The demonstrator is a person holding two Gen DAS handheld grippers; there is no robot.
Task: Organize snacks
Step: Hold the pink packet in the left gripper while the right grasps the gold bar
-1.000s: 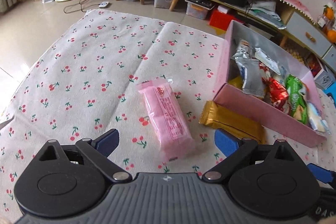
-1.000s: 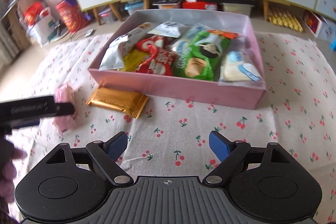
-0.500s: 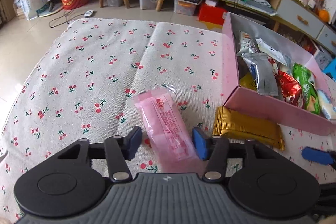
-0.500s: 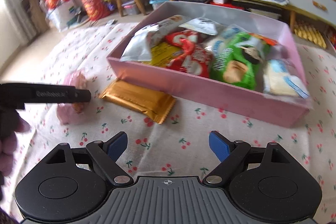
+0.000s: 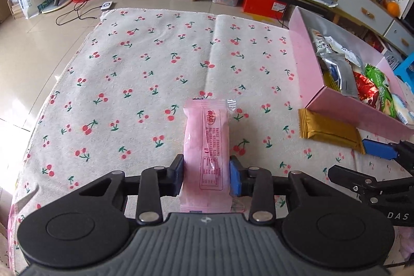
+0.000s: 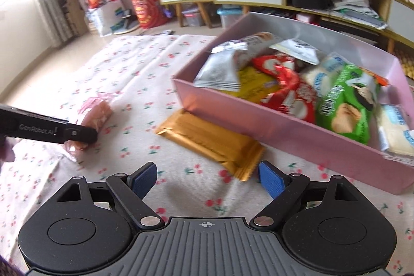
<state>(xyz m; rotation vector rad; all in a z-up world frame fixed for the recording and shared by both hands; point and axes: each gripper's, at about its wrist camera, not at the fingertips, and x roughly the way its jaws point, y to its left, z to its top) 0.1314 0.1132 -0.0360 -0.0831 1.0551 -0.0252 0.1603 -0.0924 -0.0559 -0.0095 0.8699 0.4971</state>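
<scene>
Room: cupboards with white drawers stood along the far wall, with bags and boxes on the floor under them.
Surface: a cherry cloth covered the counter, and all the snacks sat on it.
Pink snack: the pink snack pack lay flat on the cloth, well apart from the box, pointing away from the camera.
Left hand-held gripper: the left hand-held gripper had just been closing, and its pads pressed both long sides of the pink snack pack near the close end.
Right hand-held gripper: the right hand-held gripper was open wide with nothing held; one corner of the gold bar poked in between the pads, which did not touch it.
Gold bar: the gold bar lay flat just beside the box, with its far end touching the box wall or tucked under it; which one could not be told.
Box: the pink box already held many snack bags in silver, red, green and white.
How the pink one may feel: it looked light and puffy, with thin shiny wrap that could slip, and a soft cake inside could squash, so a gentle squeeze across the middle seemed best.
How the gold one may feel: it looked flat, light and a bit stiff, maybe crumbly, so holding it across the short width near the close end seemed best.
</scene>
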